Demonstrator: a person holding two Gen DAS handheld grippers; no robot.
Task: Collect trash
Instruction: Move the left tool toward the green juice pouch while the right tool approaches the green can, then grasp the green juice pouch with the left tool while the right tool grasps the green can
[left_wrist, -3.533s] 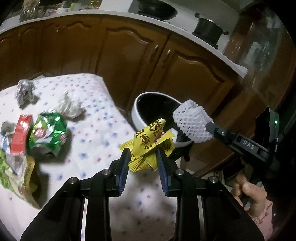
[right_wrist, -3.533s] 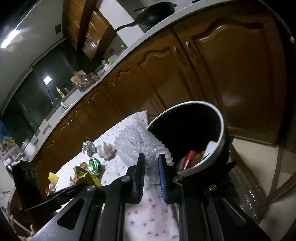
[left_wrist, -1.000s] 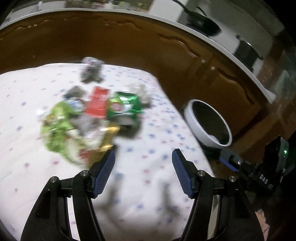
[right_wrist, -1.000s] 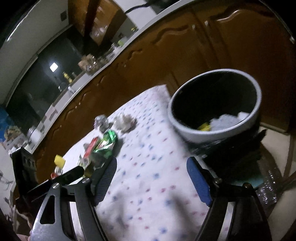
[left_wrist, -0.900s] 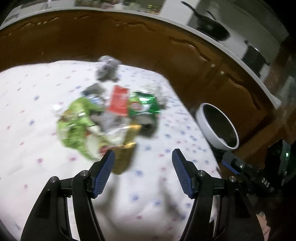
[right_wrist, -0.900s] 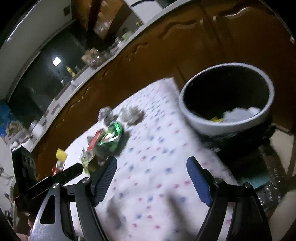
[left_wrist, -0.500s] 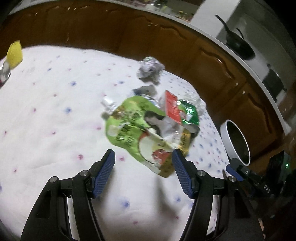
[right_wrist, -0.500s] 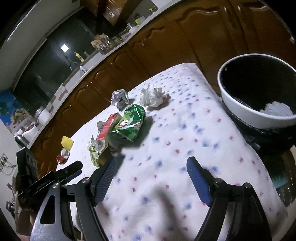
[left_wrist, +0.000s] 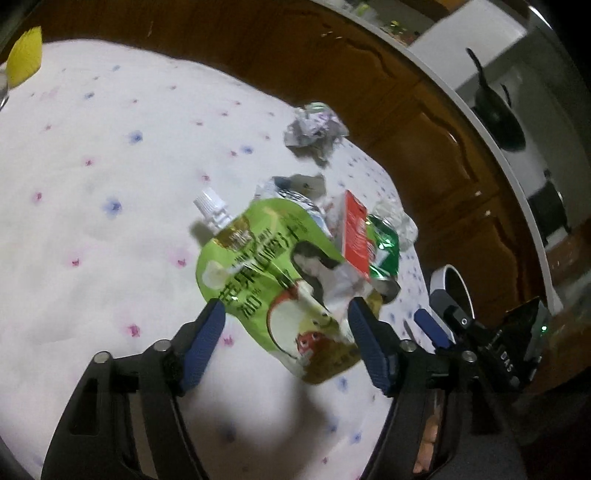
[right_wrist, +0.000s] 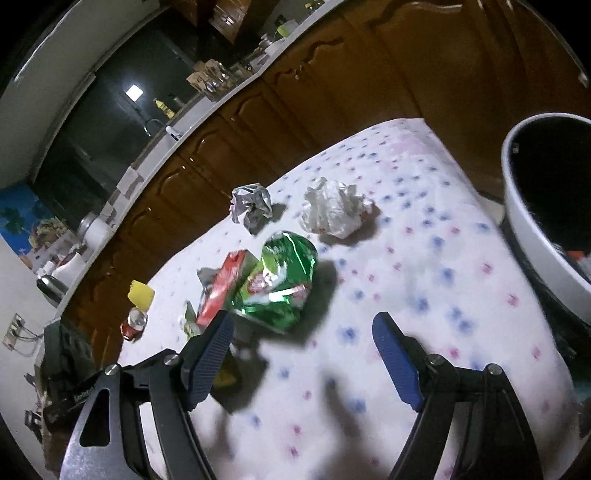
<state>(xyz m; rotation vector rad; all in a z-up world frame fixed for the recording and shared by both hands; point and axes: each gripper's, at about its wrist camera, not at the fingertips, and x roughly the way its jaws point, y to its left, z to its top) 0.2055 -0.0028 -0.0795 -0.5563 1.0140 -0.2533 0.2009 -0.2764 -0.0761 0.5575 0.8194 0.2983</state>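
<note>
We see our left gripper (left_wrist: 284, 328) with its jaws spreading wider, the blue pads either side of the lower end of a green spouted juice pouch (left_wrist: 273, 280); the pouch sits between them, but the pads do not press on it. The pouch lies flat on the white tablecloth with pink and blue dots (left_wrist: 110, 177), its white cap pointing away from us. Touching its far edge are a red wrapper (left_wrist: 355, 236) and a crushed green can (left_wrist: 384, 251), and a grey bit of packaging (left_wrist: 295, 186) pokes out behind them. Further back a crumpled foil ball (left_wrist: 314, 129) lies apart from the heap.

Our right gripper (right_wrist: 303, 354) hangs wide open above the cloth with nothing between its pads. Just beyond its left pad we see the green can (right_wrist: 280, 280) leaning against the red wrapper (right_wrist: 221, 291). Past the can, a crumpled white tissue (right_wrist: 334, 212) and the foil ball (right_wrist: 251, 206) sit near each other, not touching. At the right edge stands the white-rimmed bin (right_wrist: 535, 243) with a dark inside, some scraps showing in it. Far left on the cloth are a yellow block (right_wrist: 141, 293) and a small red can (right_wrist: 133, 325).
</note>
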